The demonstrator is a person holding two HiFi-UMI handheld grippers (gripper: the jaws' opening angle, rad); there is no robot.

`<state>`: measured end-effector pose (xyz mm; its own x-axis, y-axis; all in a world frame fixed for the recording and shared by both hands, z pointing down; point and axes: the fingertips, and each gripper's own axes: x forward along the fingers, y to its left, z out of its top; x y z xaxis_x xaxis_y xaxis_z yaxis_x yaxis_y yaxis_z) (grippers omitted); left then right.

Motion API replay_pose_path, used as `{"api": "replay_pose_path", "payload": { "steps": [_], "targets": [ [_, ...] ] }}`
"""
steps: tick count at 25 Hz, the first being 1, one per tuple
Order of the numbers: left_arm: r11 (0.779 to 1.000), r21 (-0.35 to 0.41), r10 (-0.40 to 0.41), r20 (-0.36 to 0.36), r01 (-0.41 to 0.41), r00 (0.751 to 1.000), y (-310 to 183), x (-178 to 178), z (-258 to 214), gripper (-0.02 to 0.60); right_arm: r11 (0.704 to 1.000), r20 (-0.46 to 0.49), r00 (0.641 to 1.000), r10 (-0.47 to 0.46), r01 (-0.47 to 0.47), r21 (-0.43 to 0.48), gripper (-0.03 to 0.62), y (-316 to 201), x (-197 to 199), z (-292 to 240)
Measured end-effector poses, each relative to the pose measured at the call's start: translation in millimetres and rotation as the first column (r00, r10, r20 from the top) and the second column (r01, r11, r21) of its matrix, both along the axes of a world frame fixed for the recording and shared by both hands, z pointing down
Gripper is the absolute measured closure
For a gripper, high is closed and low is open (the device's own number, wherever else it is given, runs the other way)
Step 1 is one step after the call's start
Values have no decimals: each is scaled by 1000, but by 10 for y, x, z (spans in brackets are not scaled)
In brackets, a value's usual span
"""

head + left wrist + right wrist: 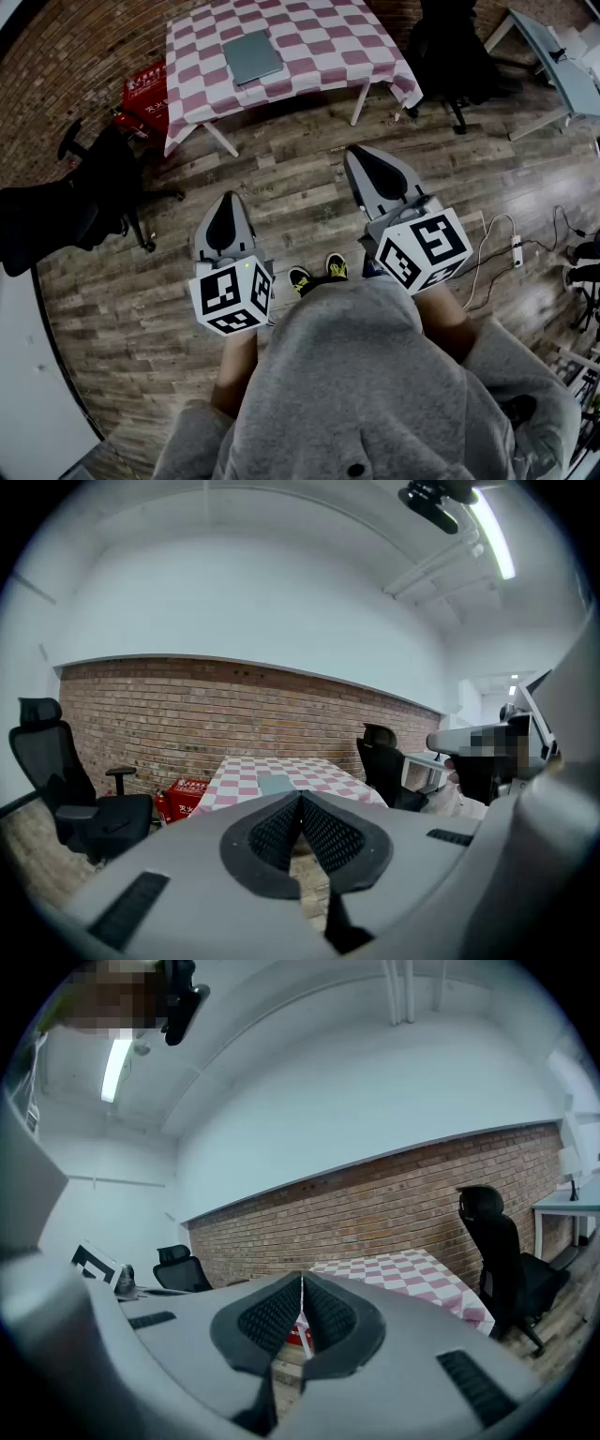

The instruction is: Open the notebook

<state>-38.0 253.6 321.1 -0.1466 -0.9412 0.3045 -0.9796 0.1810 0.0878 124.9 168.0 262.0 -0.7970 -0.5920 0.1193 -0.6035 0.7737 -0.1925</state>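
Observation:
A grey notebook point(252, 56) lies closed on a table with a red-and-white checked cloth point(309, 66), far ahead of me across the wooden floor. The same notebook point(276, 782) shows small on that table in the left gripper view. My left gripper point(223, 221) hangs over the floor, its jaws pressed together with nothing between them. My right gripper point(373, 171) is held a little further forward, also shut and empty. Both grippers are well short of the table. In the right gripper view the checked table point(412, 1274) sits to the right of the shut jaws.
A black office chair point(66, 202) stands at the left, and another point(450, 47) at the table's right. A red box point(148, 94) sits on the floor left of the table. A grey desk point(553, 56) is at the far right; a white cable and power strip point(514, 251) lie on the floor.

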Motion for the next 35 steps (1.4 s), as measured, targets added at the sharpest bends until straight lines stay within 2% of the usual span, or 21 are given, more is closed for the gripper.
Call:
{"api": "replay_pose_path", "payload": {
  "steps": [8,21,35],
  "targets": [
    [1000,-23,-9,30,10,1000,97,-128,18,574,1000,23,1000,-13,13,-9,566,77,-130,-13],
    [999,-32,-32,60,34,998,314,-430,32,574,1000,7,1000,5,-5,-8,568,277,-387,10],
    [999,-47,11,77,-8,997,495,-581,102,574,1000,4,1000,20,-20,-3,568,504,-594,55]
  ]
}}
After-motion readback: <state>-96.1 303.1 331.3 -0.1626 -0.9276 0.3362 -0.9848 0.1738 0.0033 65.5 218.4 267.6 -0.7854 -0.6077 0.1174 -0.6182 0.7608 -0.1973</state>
